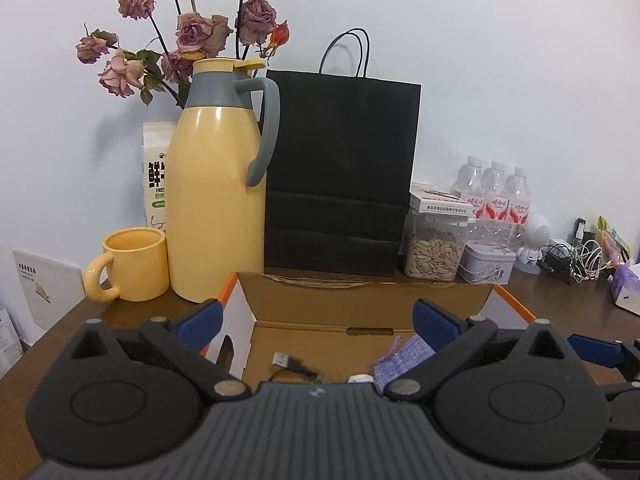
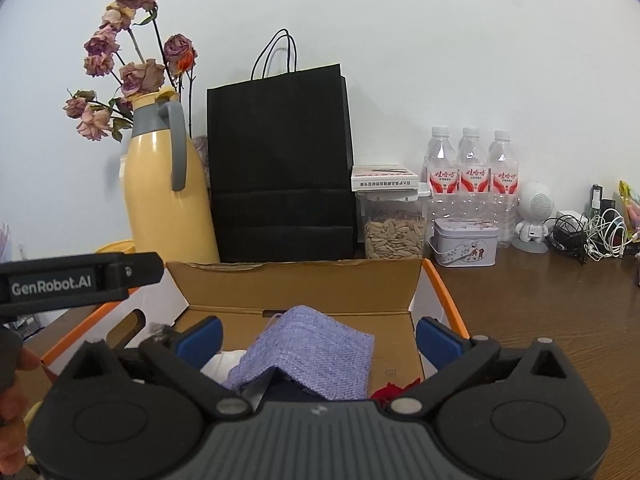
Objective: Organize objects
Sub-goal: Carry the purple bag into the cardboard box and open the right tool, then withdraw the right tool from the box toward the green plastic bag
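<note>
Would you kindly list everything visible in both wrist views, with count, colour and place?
box: 1, cardboard with orange rim, open, front centre of table
pouch: 1, lilac, inside box
cable: 1, black, inside box
flask: 1, yellow and grey, left of bag
mug: 1, yellow, left of flask
roses: several, dried pink, behind flask
bag: 1, black, against wall
seed jar: 1, clear, right of bag
tin: 1, pale, right of jar
bottles: 3, clear, red labels, behind tin
cords: tangle, black and white, far right
left gripper: open, over box
right gripper: open, over pouch
</note>
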Demonstrator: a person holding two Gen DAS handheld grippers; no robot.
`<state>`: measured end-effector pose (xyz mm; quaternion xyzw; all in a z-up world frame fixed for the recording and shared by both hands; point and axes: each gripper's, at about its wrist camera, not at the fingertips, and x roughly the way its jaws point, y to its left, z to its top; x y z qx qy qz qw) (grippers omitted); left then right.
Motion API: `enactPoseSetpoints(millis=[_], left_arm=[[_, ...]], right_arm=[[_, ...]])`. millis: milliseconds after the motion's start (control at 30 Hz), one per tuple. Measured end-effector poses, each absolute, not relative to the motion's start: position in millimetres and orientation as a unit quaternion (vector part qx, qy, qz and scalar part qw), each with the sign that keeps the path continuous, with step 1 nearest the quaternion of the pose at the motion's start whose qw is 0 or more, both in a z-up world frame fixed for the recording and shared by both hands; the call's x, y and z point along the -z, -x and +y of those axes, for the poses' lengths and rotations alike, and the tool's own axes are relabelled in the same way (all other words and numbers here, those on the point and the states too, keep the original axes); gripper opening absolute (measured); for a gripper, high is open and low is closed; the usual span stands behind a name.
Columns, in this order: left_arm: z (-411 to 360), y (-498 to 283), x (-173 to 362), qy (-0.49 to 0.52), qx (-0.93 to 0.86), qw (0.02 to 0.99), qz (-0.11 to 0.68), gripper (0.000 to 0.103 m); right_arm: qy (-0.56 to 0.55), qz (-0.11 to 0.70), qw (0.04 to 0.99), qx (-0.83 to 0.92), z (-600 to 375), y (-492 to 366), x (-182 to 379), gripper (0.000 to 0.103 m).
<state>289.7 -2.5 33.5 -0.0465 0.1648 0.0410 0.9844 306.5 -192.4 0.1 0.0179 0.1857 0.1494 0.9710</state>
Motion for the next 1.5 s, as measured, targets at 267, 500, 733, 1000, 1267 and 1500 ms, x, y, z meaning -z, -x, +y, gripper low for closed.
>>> enactPoseSetpoints(millis=[267, 500, 733, 1000, 1267, 1500], left_arm=[[-3, -270, -49, 0.058, -0.036, 0.989, 0.129, 0.103], [-8, -236, -68, 0.059, -0.019, 0.992, 0.105, 0.103], [-1, -200, -72, 0.053, -0.008, 0.992, 0.113, 0.103], [8, -155, -63, 0.038, -0.011, 0.989, 0.14, 0.103], [16, -115, -51, 0.03, -0.021, 0.985, 0.166, 0.103], [23, -89, -38, 0.033, -0.026, 0.981, 0.187, 0.103]], right_arm=[[-0.017, 0.164, 0.975, -0.151, -197, -292, -13, 0.103], [-0.003, 0.129, 0.978, -0.161, -202, -262, -31, 0.103], [0.02, 0.121, 0.977, -0.173, -210, -221, -37, 0.103], [0.035, 0.146, 0.974, -0.172, -226, -178, -28, 0.103], [0.04, 0.173, 0.97, -0.168, -239, -139, -16, 0.103], [0.045, 0.2, 0.964, -0.17, -244, -117, 0, 0.103]])
